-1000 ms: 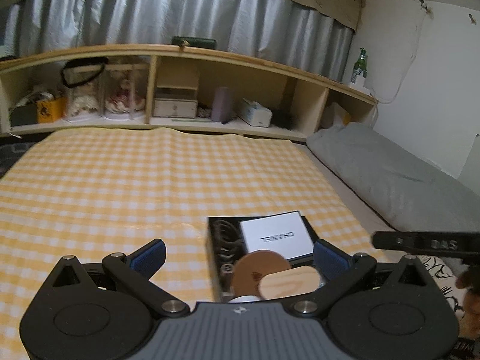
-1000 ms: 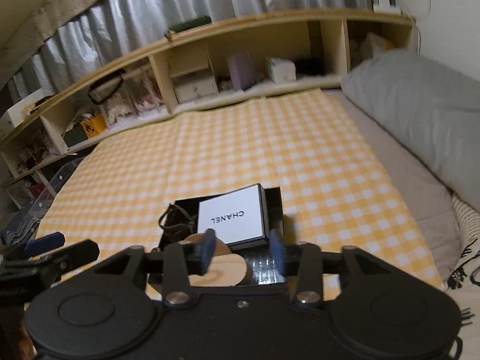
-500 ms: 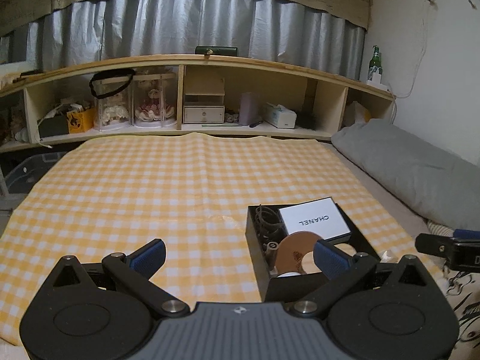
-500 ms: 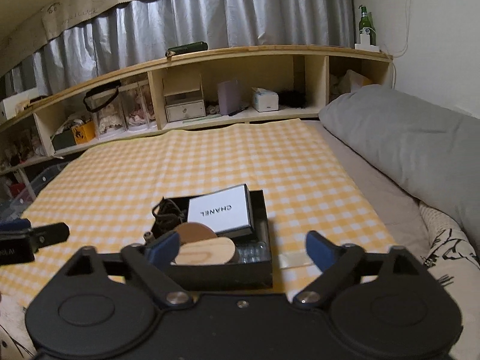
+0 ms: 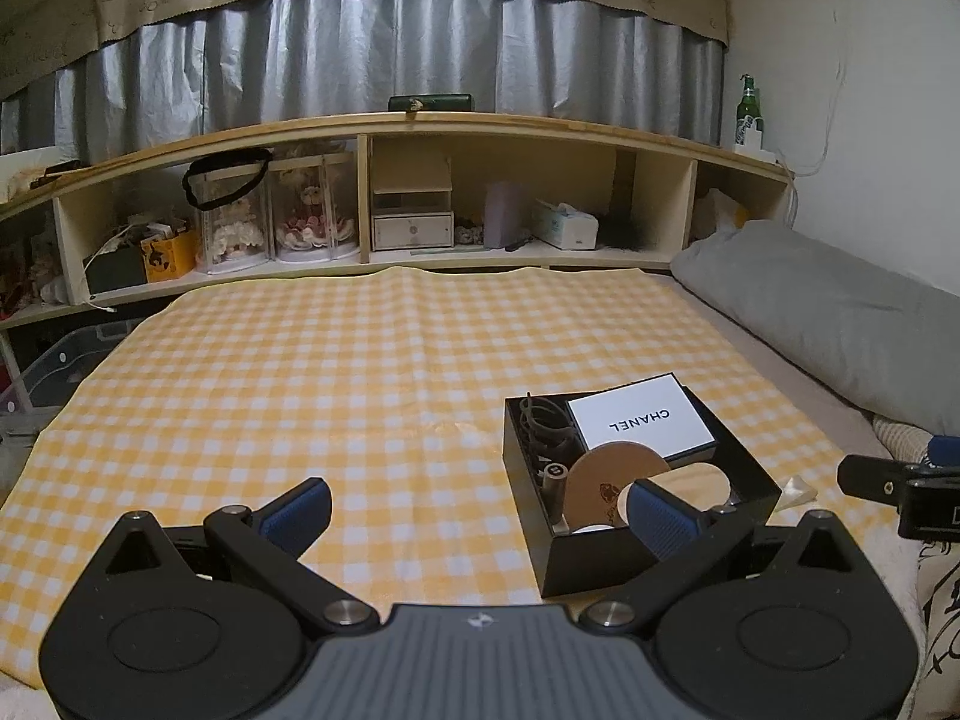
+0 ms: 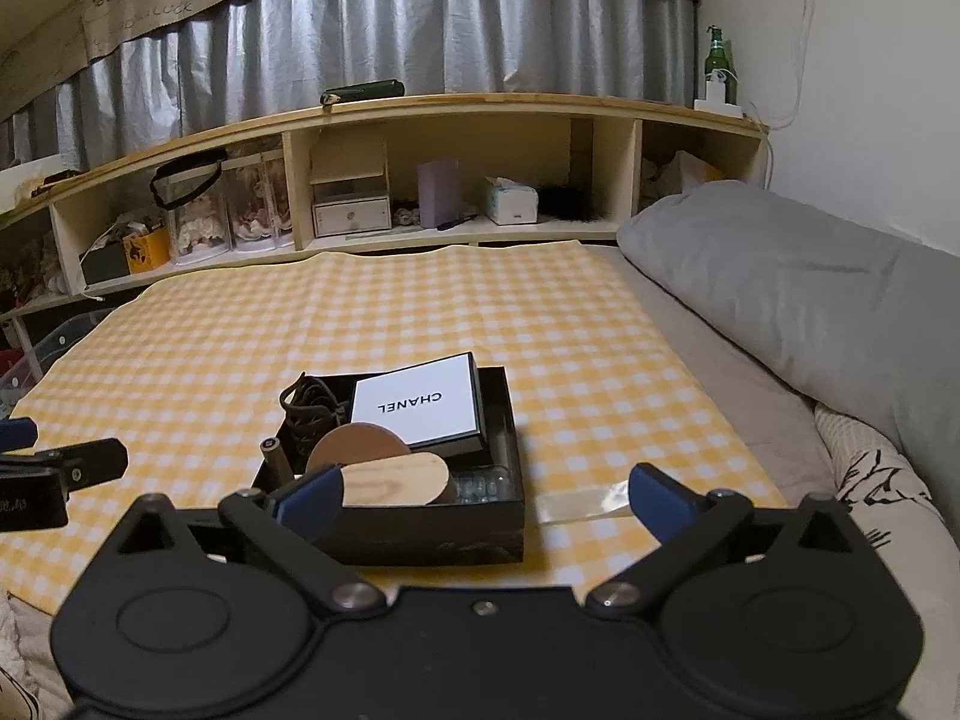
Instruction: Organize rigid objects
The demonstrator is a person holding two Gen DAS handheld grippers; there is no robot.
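A black open box [image 5: 600, 564] [image 6: 432, 534] sits on the yellow checked cloth [image 5: 360, 396]. It holds a white CHANEL box [image 5: 642, 420] [image 6: 420, 405], a round brown disc [image 5: 606, 480] [image 6: 354, 447], a pale wooden oval piece [image 6: 396, 480], dark coiled bands [image 5: 546, 420] [image 6: 312, 402] and a small dark tube [image 6: 273, 456]. My left gripper [image 5: 480, 513] is open and empty, left of the box. My right gripper [image 6: 486, 501] hovers just before the box's near wall, its jaws opening wide, with nothing gripped.
A wooden shelf unit [image 5: 420, 126] with boxes, dolls and a tissue box runs along the back. A grey pillow [image 6: 810, 288] lies to the right. A clear plastic piece [image 6: 582, 504] rests on the cloth right of the box. A green bottle [image 6: 717, 63] stands on the shelf.
My right gripper's jaws have spread from narrow to wide. Both grippers have drawn back from over the box, which now lies farther off and to the right in the left wrist view.
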